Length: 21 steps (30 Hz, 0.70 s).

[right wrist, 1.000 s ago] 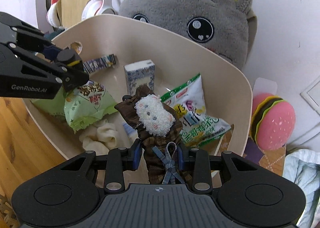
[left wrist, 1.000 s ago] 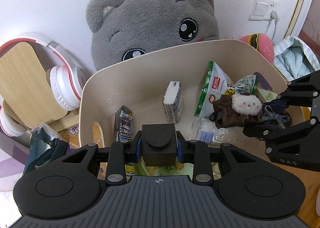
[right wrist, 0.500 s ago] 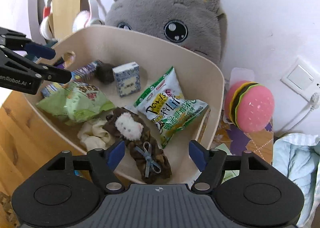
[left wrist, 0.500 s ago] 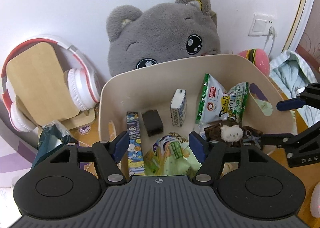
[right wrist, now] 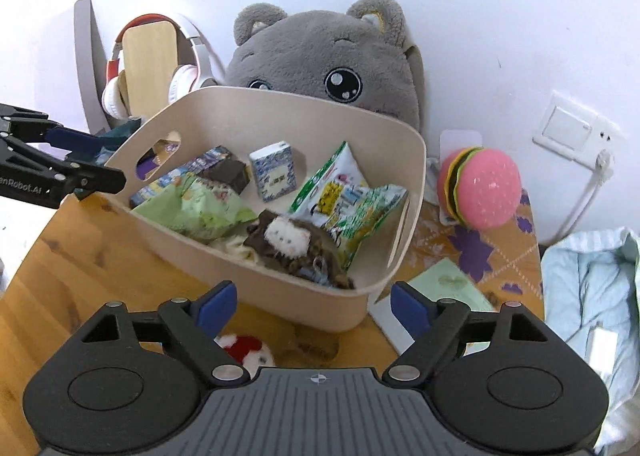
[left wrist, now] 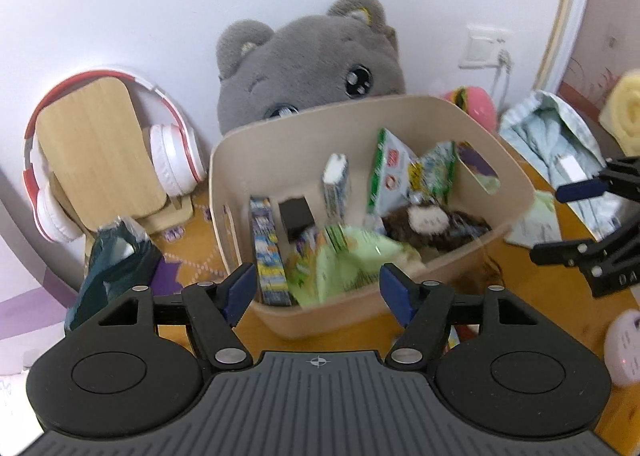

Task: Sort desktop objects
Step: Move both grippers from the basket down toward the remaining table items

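Note:
A beige basket stands on the wooden desk. It holds a black box, a brown plush with a white face, a white-blue carton, snack bags and a green bag. My left gripper is open and empty, in front of the basket's near wall. My right gripper is open and empty, in front of the basket; it also shows in the left wrist view.
A grey plush bear leans on the wall behind the basket. Headphones on a wooden stand are at left, a burger toy and a blue cloth at right. A red-white plush lies under my right gripper.
My left gripper let go of the black box and my right let go of the brown plush; both now lie in the basket. Both grippers opened and drew back.

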Tool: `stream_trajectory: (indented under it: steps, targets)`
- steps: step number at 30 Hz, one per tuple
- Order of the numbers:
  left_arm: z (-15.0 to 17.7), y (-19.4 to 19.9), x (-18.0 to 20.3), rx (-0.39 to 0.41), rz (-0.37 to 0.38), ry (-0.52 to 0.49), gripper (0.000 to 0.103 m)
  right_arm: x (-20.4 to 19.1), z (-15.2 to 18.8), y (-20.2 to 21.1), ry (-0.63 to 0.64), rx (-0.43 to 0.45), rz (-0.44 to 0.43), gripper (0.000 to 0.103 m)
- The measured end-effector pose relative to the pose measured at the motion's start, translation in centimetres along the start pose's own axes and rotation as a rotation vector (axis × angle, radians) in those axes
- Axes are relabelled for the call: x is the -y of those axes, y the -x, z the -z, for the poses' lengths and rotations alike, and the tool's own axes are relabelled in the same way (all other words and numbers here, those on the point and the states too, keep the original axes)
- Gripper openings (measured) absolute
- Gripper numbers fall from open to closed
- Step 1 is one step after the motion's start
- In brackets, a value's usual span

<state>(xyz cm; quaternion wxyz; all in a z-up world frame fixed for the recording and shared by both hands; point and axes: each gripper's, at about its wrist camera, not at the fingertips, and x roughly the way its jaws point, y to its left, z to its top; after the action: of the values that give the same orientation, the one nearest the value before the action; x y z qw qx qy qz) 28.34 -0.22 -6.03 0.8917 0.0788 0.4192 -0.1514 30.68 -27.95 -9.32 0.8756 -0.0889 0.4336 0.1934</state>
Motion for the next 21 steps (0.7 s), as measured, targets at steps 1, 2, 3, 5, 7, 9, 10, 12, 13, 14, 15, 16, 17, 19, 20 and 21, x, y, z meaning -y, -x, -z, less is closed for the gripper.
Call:
stream_trajectory:
  steps: [1,2,3,5,7,9,10,12,13,14,15,16,17,19,20,21]
  targets:
    - [0.5,0.3,0.1,-0.011,0.014,-0.007,0.069,-0.1,0.4,0.1,-0.006,-0.001,-0.002,0.087]
    - [1.0,0.5,0.3,-0.024,0.028,-0.014,0.069,-0.1,0.8,0.2,-0.011,-0.003,-0.005,0.087]
    - [1.7,0.7,0.6,-0.040,0.042,-0.023,0.069,-0.2,1.3,0.3,-0.014,-0.007,-0.009,0.087]
    - [3.0,1.0,1.0,-0.073,0.064,-0.032,0.069,-0.5,2.3,0.3,-0.012,-0.022,-0.012,0.088]
    - [4.7,1.2,1.3,-0.115,0.081,-0.024,0.069,-1.1,3.3,0.2,-0.003,-0.044,-0.012,0.088]
    - [6.1,1.3,1.6,-0.153,0.089,-0.005,0.069,-1.5,4.3,0.1,0.007,-0.063,-0.018,0.088]
    - [7.0,1.3,1.8,-0.176,0.094,0.009,0.069,-1.8,4.8,0.0,0.016,-0.073,-0.020,0.088]
    - [8.6,1.3,2.0,-0.210,0.102,0.024,0.069,-2.3,5.5,-0.1,0.033,-0.090,-0.027,0.088]
    - [9.4,1.3,2.2,-0.223,0.103,0.027,0.069,-2.6,5.9,-0.2,0.041,-0.098,-0.031,0.089]
    - [10.1,1.2,2.3,-0.233,0.102,0.031,0.069,-2.9,6.1,-0.3,0.047,-0.104,-0.034,0.089]
    - [10.7,1.3,2.4,-0.244,0.105,0.037,0.069,-3.2,6.4,-0.4,0.054,-0.112,-0.038,0.089]
    - [11.2,1.3,2.5,-0.255,0.110,0.044,0.069,-3.5,6.6,-0.5,0.060,-0.118,-0.040,0.089]
    - [11.7,1.3,2.5,-0.263,0.118,0.049,0.069,-3.8,6.9,-0.5,0.068,-0.124,-0.043,0.089]
    - [12.7,1.5,2.9,-0.273,0.139,0.044,0.069,-4.2,7.2,-0.6,0.077,-0.132,-0.048,0.089]
    - [13.1,1.6,3.1,-0.276,0.149,0.030,0.069,-4.4,7.4,-0.7,0.079,-0.136,-0.052,0.089]
    - [13.4,1.7,3.4,-0.279,0.155,0.013,0.069,-4.6,7.6,-0.7,0.081,-0.140,-0.056,0.090]
